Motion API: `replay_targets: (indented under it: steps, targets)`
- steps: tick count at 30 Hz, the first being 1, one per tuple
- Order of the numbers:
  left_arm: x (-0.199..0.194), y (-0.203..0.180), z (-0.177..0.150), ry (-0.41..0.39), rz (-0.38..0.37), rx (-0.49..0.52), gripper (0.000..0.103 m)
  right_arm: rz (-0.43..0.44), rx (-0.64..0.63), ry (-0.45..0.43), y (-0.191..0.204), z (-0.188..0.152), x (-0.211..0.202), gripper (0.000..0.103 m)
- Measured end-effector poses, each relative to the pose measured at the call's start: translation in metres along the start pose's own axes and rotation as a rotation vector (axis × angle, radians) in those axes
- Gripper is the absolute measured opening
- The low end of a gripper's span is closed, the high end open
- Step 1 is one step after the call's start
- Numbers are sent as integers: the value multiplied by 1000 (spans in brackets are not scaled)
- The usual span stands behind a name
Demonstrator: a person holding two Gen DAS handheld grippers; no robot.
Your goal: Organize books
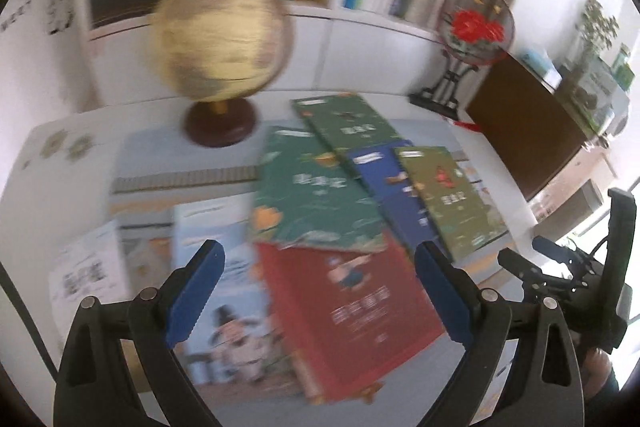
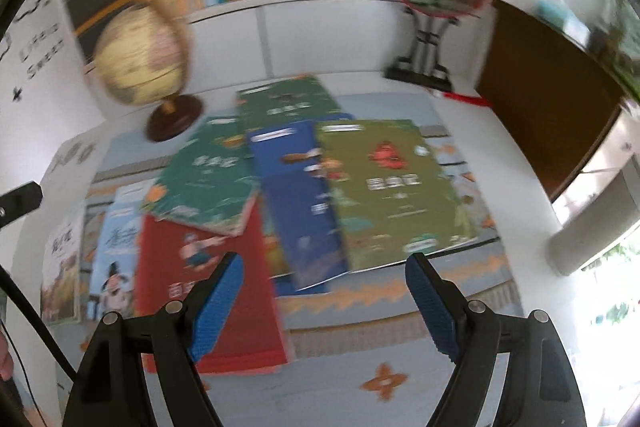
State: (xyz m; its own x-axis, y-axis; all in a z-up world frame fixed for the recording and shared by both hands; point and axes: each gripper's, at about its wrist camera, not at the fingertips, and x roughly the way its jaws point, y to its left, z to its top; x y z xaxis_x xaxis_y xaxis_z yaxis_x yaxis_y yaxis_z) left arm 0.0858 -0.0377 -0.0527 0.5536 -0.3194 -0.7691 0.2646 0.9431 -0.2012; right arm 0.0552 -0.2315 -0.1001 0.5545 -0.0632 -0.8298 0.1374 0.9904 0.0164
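1. Evidently little is sorted yet: the books lie loose and overlapping on the desk mat, none stacked squarely.
2. Nearest, at 6 o'clock of the spread, lies the red book; a dark green book overlaps its far edge.
3. Toward 3 o'clock sit the blue book and the olive book; another green book lies at 12.
4. Both the left gripper and the right gripper hover with fingers spread, holding nothing.
5. Gathering everything remains.
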Motion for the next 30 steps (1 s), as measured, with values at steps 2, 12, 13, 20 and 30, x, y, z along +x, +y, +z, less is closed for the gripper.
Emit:
replay_targets:
  steps: [2, 12, 13, 20, 30]
  targets:
    - [21, -25, 10, 5, -61, 14, 96, -33, 7, -6, -22, 11, 8, 81]
    - [160, -103, 19, 172, -176, -63, 95, 23, 127, 71, -121, 48, 78, 81]
    - [170, -107, 16, 185, -155, -76, 94, 19, 124, 86, -127, 48, 86, 81]
    - [193, -119, 2, 218, -112, -111, 94, 24, 81, 121, -144, 48, 118, 81]
    - [206, -141, -11, 244, -144, -87, 94, 20, 18, 143, -145, 58, 159, 75]
